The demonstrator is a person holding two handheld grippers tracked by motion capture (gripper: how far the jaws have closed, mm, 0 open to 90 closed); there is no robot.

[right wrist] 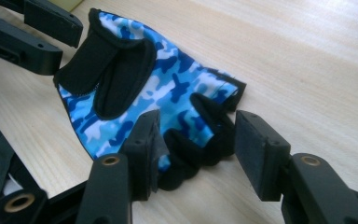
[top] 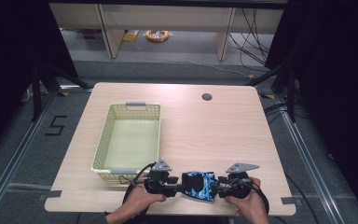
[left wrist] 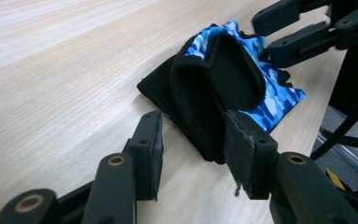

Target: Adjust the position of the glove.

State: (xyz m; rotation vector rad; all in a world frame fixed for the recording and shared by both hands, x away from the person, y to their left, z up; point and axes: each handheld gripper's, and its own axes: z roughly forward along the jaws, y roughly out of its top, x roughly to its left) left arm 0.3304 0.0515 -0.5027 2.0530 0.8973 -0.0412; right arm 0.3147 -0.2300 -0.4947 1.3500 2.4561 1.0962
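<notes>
Down at the near edge of the worktop [top: 191,121], a blue camo fingerless glove [top: 199,185] is lying flat between the two grippers. Left gripper [left wrist: 193,147] is sitting at the cuff end with its jaws apart, and the black cuff is poking in between the pads without being pinched, far as I can see. Right gripper [right wrist: 196,142] is doing the same at the finger end: jaws standing apart, the black finger stubs sitting in the gap, nothing clamped.

So to me this is looking like a let-go, or a re-grip about to happen. If it's going into the basket [top: 103,140], I'd be grabbing one solid bit of fabric, probably the thick cuff, and pinching deep so it isn't slipping out. Floppy cloth is going to droop, so I'd be lifting it high enough to clear the basket's rim.

Basket itself is a pale yellow mesh one, sitting just beyond the left hand [top: 137,200], well apart from the glove, and it's looking empty inside.
</notes>
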